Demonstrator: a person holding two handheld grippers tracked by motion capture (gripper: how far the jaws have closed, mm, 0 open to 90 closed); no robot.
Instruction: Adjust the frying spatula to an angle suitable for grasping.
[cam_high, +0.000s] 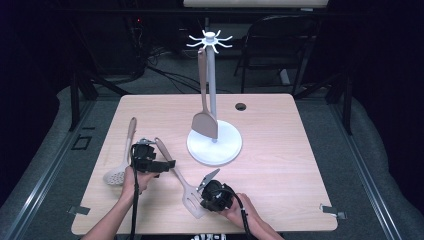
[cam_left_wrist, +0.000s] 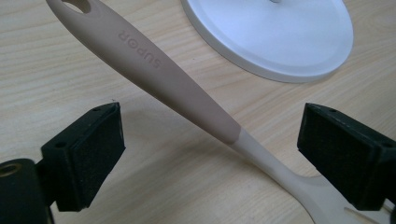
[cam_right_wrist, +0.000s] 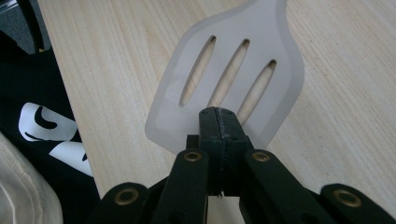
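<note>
The left claw (cam_high: 167, 164) stands wide with its black pads either side of the brown handle of a beige slotted spatula (cam_high: 176, 176), not pressing on it; the right claw (cam_high: 211, 176) is pinched fully together, its tip resting on the spatula's slotted blade in the right gripper view (cam_right_wrist: 233, 79). The light wooden surface (cam_high: 280, 150) carries everything. At its centre stands a white utensil stand with a round base, a thin pole and a ring of hooks on top (cam_high: 214, 145); a brown solid turner (cam_high: 204, 112) hangs from one hook, its blade low over the base. The slotted spatula lies at about seven o'clock from the stand, handle toward eleven o'clock, blade toward five. A beige perforated skimmer spoon with a brown handle (cam_high: 120, 162) lies at nine o'clock of the left claw.
</note>
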